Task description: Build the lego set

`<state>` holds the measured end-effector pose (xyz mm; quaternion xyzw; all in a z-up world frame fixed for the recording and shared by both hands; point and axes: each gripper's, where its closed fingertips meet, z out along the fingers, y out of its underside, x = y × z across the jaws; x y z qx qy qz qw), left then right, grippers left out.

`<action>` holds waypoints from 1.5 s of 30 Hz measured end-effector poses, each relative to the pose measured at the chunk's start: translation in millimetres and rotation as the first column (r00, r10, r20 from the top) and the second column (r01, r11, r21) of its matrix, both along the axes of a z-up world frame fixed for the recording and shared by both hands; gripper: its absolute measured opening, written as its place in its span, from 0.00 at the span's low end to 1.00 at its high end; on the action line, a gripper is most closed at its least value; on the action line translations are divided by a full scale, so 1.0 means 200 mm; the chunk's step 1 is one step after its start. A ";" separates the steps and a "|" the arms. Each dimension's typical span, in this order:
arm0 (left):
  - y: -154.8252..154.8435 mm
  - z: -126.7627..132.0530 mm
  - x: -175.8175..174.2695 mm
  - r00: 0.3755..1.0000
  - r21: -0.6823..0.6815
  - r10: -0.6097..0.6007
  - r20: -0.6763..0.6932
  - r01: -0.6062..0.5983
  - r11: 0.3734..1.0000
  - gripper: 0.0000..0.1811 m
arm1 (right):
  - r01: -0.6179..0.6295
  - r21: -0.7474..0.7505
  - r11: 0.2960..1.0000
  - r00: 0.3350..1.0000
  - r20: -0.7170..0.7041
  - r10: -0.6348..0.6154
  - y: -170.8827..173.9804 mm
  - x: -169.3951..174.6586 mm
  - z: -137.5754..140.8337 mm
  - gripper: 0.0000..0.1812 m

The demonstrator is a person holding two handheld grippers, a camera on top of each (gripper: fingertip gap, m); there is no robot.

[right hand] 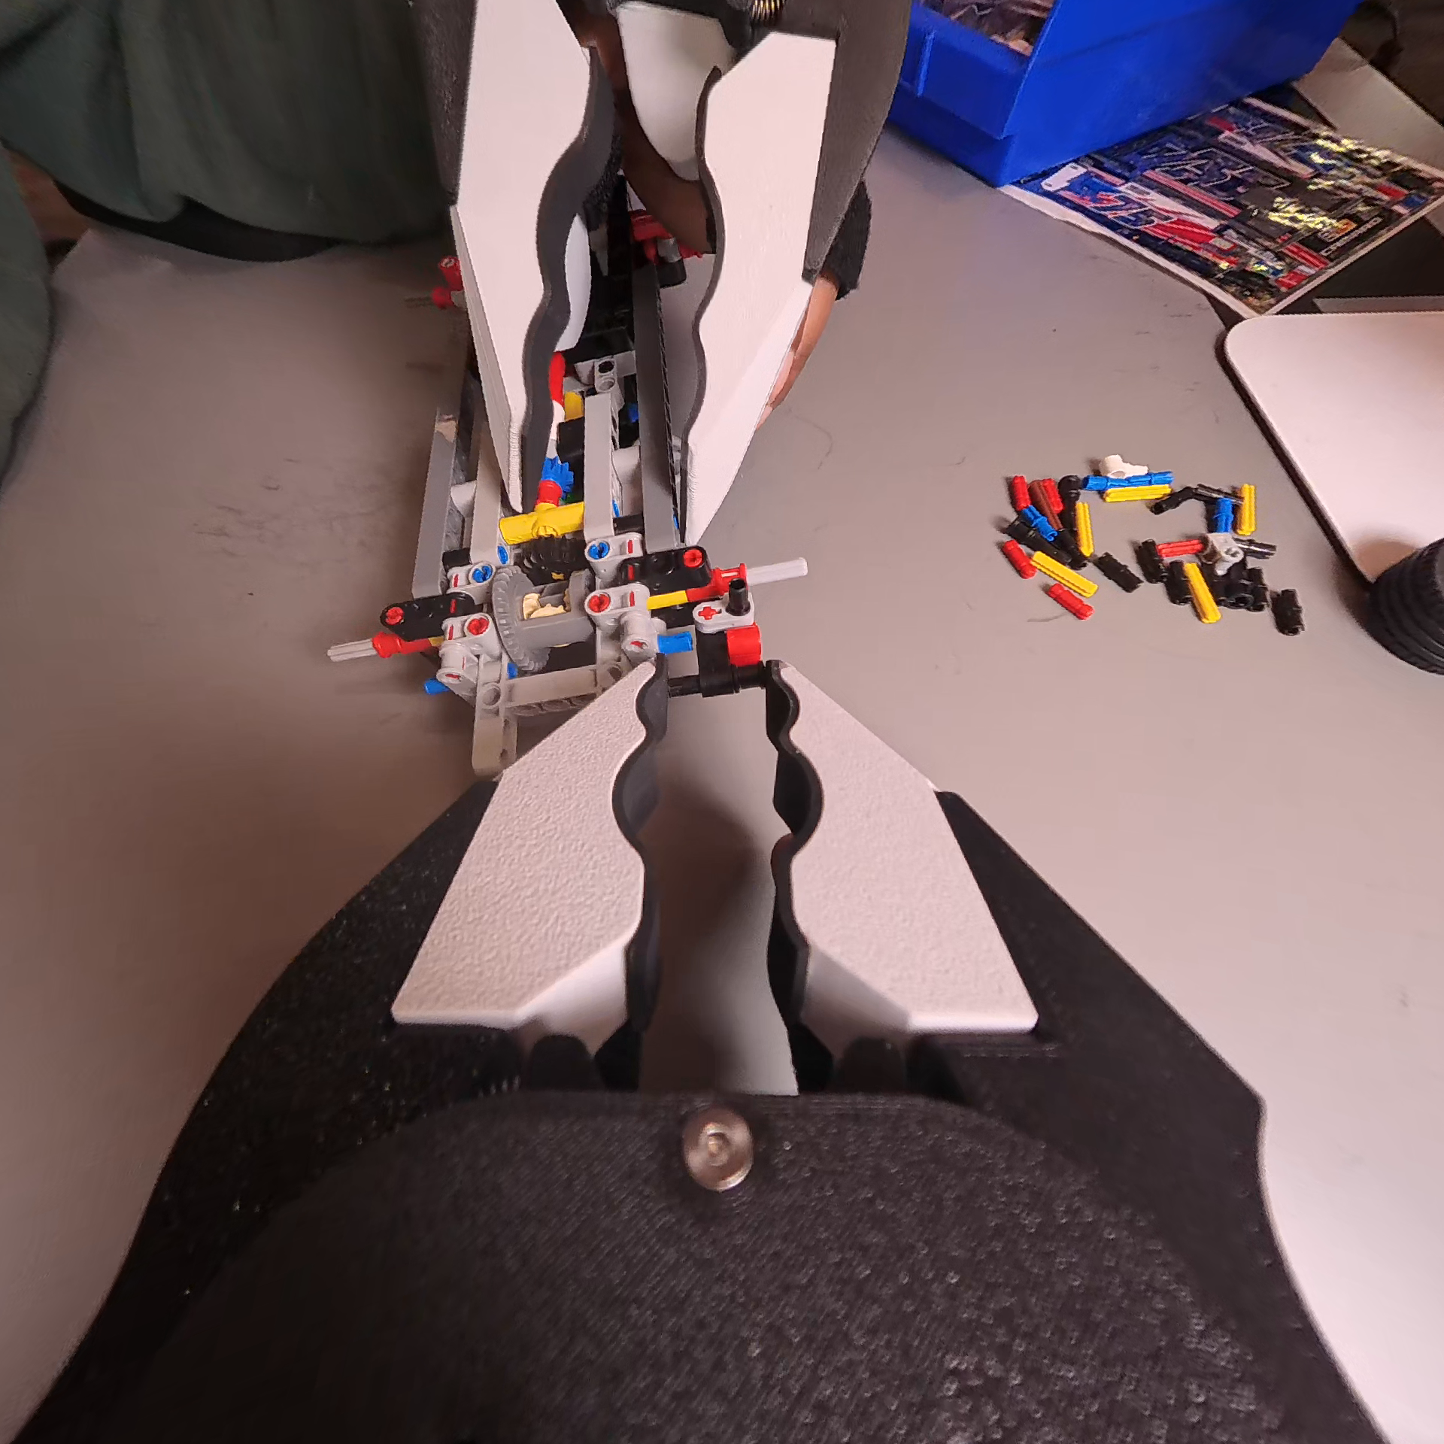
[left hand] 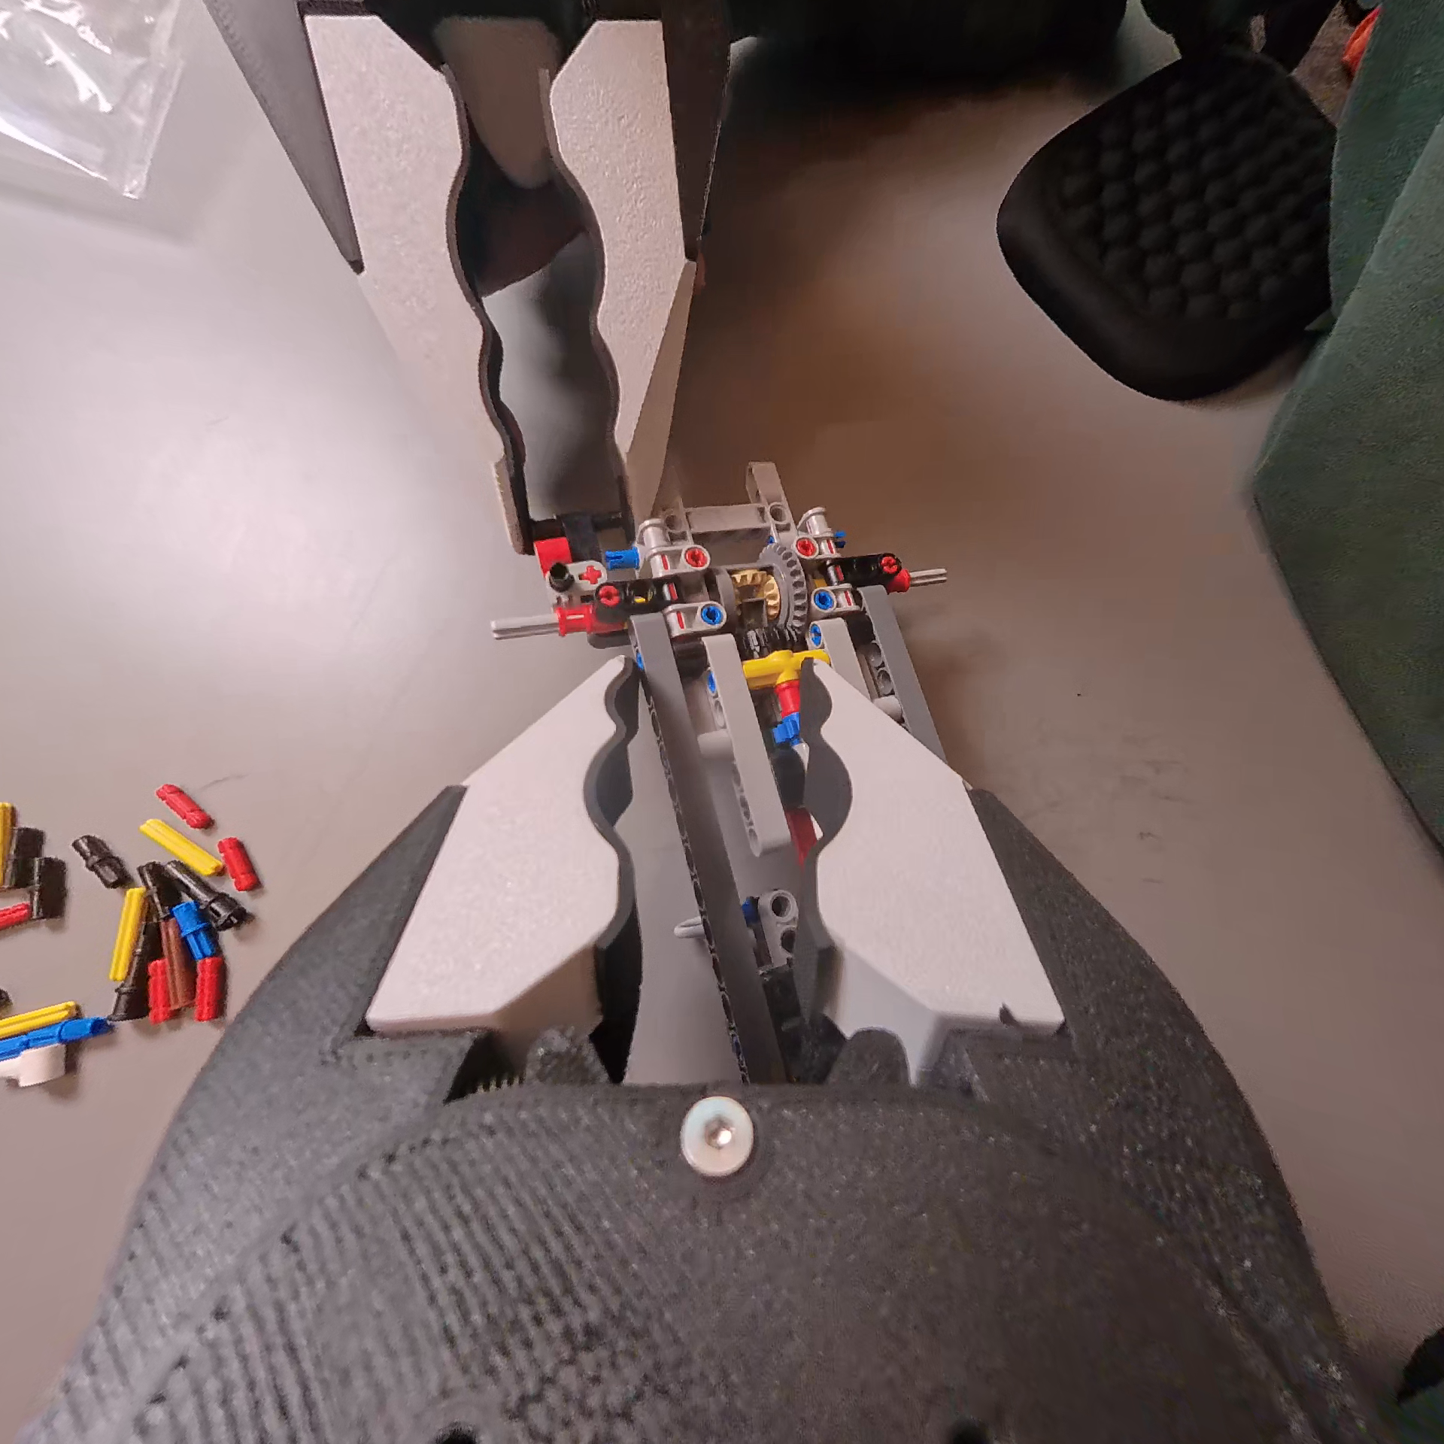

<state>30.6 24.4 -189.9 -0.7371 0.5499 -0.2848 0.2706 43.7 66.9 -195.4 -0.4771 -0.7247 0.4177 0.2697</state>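
- The lego frame [left hand: 750,625] lies flat on the grey table [left hand: 273,547], between the two grippers.
- The left gripper [left hand: 719,680] straddles the long grey beams of the frame; its fingers are narrowly spread and closed against them.
- The right gripper [right hand: 715,676] meets the frame's axle end. Its fingertips pinch a small black pin piece [right hand: 715,681] joined to a red block [right hand: 742,645].
- Loose pins [right hand: 1133,539], red, yellow, blue and black, lie well apart to the side.
- A blue bin [right hand: 1094,86] stands at the far edge.
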 end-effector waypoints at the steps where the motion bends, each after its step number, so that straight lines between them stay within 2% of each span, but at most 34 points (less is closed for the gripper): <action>1: 0.00 0.00 0.00 1.000 -0.001 0.000 0.000 0.000 1.000 0.22 | 0.000 -0.001 1.000 1.000 -0.001 0.000 0.00 0.00 0.00 0.12; 12: 0.00 0.00 0.00 1.000 -0.002 0.003 0.004 -0.003 1.000 0.22 | 0.003 -0.154 0.988 1.000 -0.030 -0.007 0.00 0.00 0.03 0.12; 21: 0.00 0.01 0.00 1.000 0.002 0.003 0.012 -0.003 1.000 0.22 | -0.015 -0.166 0.986 0.999 -0.050 0.007 0.01 0.01 0.03 0.12; 30: 0.00 0.01 -0.01 1.000 -0.002 0.001 0.020 -0.001 1.000 0.22 | -0.024 -0.175 0.984 0.991 -0.133 0.001 0.02 0.01 0.10 0.12; 38: 0.00 0.01 0.00 1.000 0.003 -0.003 0.019 0.002 1.000 0.22 | -0.029 -0.130 0.991 0.991 -0.134 0.011 -0.01 0.00 0.08 0.12; 45: 0.00 0.01 0.00 1.000 0.004 -0.009 0.022 0.009 1.000 0.22 | 0.046 -0.141 0.989 0.985 -0.157 -0.068 0.07 -0.02 0.10 0.12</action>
